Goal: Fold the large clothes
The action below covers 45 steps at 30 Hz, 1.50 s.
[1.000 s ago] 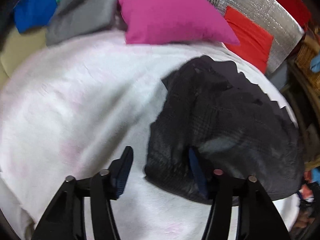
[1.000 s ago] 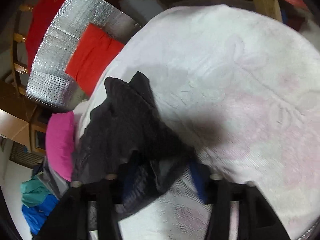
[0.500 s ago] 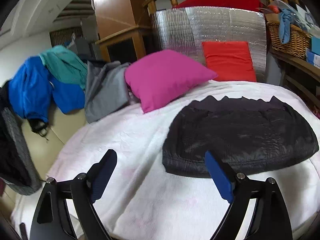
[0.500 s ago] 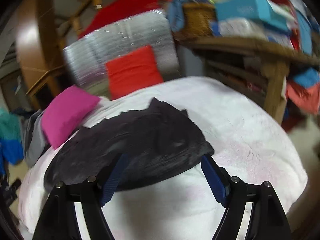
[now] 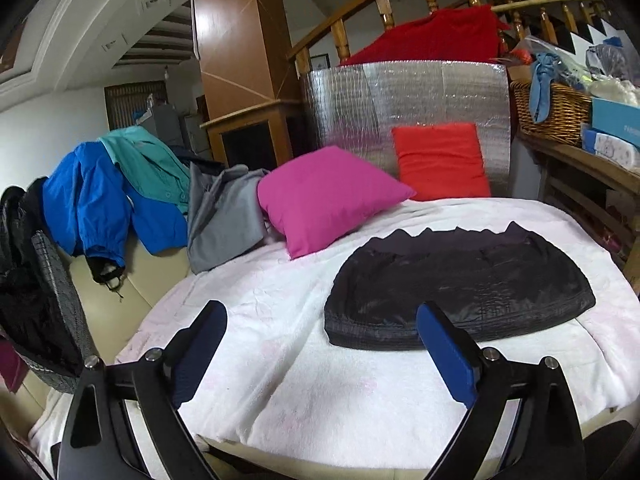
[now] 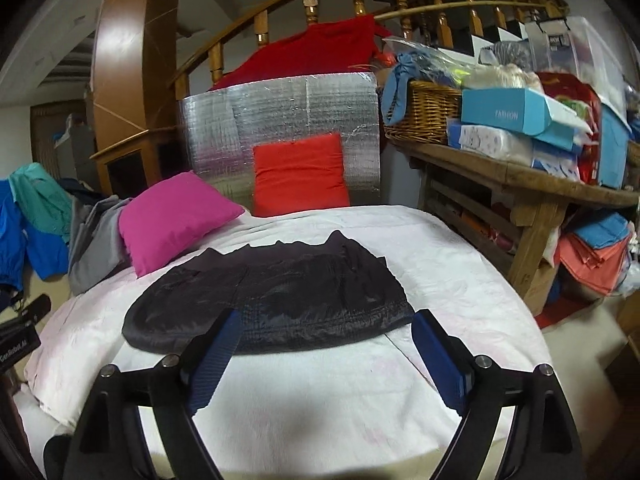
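Observation:
A black quilted garment point(image 5: 460, 284) lies folded flat in a wide half-round shape on the white blanket point(image 5: 280, 312); it also shows in the right wrist view point(image 6: 272, 304). My left gripper point(image 5: 320, 344) is open and empty, held back above the blanket's near edge, left of the garment's near hem. My right gripper point(image 6: 326, 344) is open and empty, held back just short of the garment's near right hem. Neither gripper touches the garment.
A pink cushion point(image 5: 324, 200) and a red cushion point(image 5: 440, 160) lean at the back against a silver foil panel point(image 5: 404, 108). Blue, teal and grey clothes point(image 5: 132, 192) pile on the left. A wooden table point(image 6: 520, 176) with a wicker basket point(image 6: 424, 108) and boxes stands on the right.
Both grippers have let go of the black garment and pulled back and up from it. The garment now lies flat and spread on the blanket.

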Tool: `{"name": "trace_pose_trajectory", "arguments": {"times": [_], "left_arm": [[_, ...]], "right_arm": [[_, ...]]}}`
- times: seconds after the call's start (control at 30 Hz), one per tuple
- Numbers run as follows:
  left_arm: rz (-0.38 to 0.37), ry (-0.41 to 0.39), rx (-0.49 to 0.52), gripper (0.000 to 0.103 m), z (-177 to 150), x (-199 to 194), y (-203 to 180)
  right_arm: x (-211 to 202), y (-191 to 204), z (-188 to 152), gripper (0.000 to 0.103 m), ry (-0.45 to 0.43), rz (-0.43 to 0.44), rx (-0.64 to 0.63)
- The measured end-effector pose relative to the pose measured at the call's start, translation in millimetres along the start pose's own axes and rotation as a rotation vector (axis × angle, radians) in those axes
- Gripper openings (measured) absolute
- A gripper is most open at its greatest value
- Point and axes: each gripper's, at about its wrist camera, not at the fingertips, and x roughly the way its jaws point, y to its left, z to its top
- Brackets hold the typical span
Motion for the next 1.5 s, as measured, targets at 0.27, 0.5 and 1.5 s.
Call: {"name": "trace_pose_trajectory", "arguments": {"times": [0.27,0.5,1.5], "left_arm": [[0.008,-0.051,0.014,0.097,2,-47,1],[0.012,-0.1,0.018,0.098,9,-88,2],[0.029,-0.146,-0.005,0.1,15,-141,34]], "right_arm": [[-44,6,-3,0.09,0.022,-0.009,-0.029],[-68,8,3,0.09,0.021,0.008,0.011],[-97,47,13,0.09,0.054,-0.003,-0.009]]}}
